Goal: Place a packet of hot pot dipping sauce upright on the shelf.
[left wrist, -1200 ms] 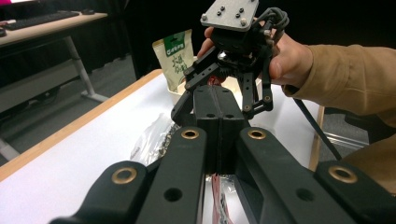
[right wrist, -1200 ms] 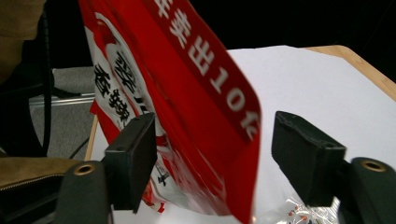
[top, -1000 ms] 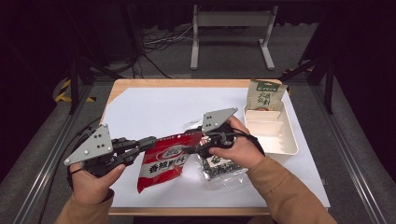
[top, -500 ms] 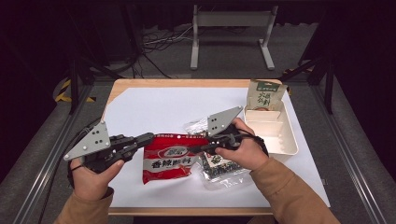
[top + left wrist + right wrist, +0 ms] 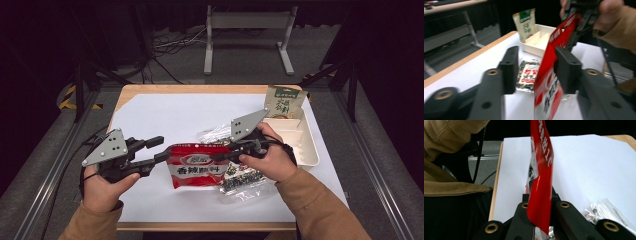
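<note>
A dark room with cables on the floor surrounds a wooden table [image 5: 125,95] covered by a white sheet [image 5: 165,115]. Near the middle of the sheet a red snack packet [image 5: 197,167] with white lettering is held up off the surface between two hand-held grippers. The right gripper [image 5: 220,156] is clamped on the packet's right edge — in the right gripper view its jaws are together with the red foil [image 5: 540,192] pinched between them and standing upright above them. The left gripper [image 5: 162,149] sits at the packet's left edge; its jaws have just been opening and now stand apart, and in the left gripper view the packet [image 5: 549,82] hangs in the gap, close against the right-hand jaw with clear space beside the other. Just to the right of the red packet, partly under the right hand, a clear packet of dark seaweed snacks [image 5: 242,179] lies on the sheet; another clear wrapper [image 5: 212,134] lies just beyond. At the far right stands a white divided tray [image 5: 300,145] — a green-and-beige pouch [image 5: 284,102] leans at its far end.
</note>
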A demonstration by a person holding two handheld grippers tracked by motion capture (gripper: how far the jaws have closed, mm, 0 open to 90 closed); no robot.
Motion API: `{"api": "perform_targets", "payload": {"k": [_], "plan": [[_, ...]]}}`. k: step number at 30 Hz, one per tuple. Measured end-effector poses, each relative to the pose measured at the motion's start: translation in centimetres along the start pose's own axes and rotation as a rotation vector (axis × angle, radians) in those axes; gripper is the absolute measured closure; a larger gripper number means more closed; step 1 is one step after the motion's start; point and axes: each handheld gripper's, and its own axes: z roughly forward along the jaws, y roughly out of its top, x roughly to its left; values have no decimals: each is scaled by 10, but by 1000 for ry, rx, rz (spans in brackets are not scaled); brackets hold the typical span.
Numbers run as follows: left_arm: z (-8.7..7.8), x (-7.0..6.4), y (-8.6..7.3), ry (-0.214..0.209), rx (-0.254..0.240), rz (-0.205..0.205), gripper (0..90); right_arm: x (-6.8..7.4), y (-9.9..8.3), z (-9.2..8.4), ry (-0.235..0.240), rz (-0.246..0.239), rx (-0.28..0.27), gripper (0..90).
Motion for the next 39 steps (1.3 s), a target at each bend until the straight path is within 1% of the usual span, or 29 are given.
{"api": "perform_targets", "payload": {"k": [1,3,4,5,6,7,8,9,10,11,12,17,20,22,23,24,25,29,30,32,34,35,39], "plan": [[0,0,0,0,0,0,456,-1,0,-3,-6,5,3,890],[1,4,-2,16,-3,-3,396,-1,0,-10,-20,16,5,890],[2,4,-3,19,4,-4,368,-1,0,-14,-23,22,3,890],[4,6,-5,25,20,0,345,-2,1,-16,-29,25,1,890],[4,6,-5,25,20,0,325,-2,1,-21,-40,28,-1,890],[6,10,-8,42,37,-3,315,-3,2,-25,-46,32,-4,890],[6,10,-8,42,37,-3,299,-3,2,-29,-52,36,-7,890],[8,12,-10,50,47,-11,299,-3,2,-29,-52,36,-7,890],[9,13,-12,59,55,-21,273,-3,4,-37,-65,41,-12,890],[10,16,-14,67,61,-27,273,-3,4,-37,-65,41,-12,890],[11,19,-16,80,68,-33,267,-3,4,-41,-72,39,-14,890],[16,31,-29,113,112,-65,213,-5,8,-62,-117,35,-22,890],[20,38,-37,146,137,-68,196,-6,8,-71,-139,31,-21,890],[22,42,-43,162,145,-79,186,-8,8,-80,-165,21,-26,890],[22,42,-43,162,145,-79,185,-8,8,-80,-165,21,-26,890],[22,44,-45,168,152,-82,184,-10,7,-86,-177,17,-30,890],[23,46,-47,177,157,-82,184,-10,7,-86,-177,17,-30,890],[27,53,-59,209,189,-102,177,-14,3,-97,-204,13,-34,890],[28,55,-62,220,203,-101,174,-15,2,-99,-209,14,-34,889],[30,58,-68,221,223,-120,170,-17,0,-105,-220,14,-35,890],[32,61,-73,228,233,-124,163,-19,-3,-112,-233,18,-39,889],[32,62,-75,229,239,-134,160,-20,-4,-114,-237,18,-40,889],[35,65,-83,246,250,-149,152,-25,-9,-124,-260,27,-41,889]]}}
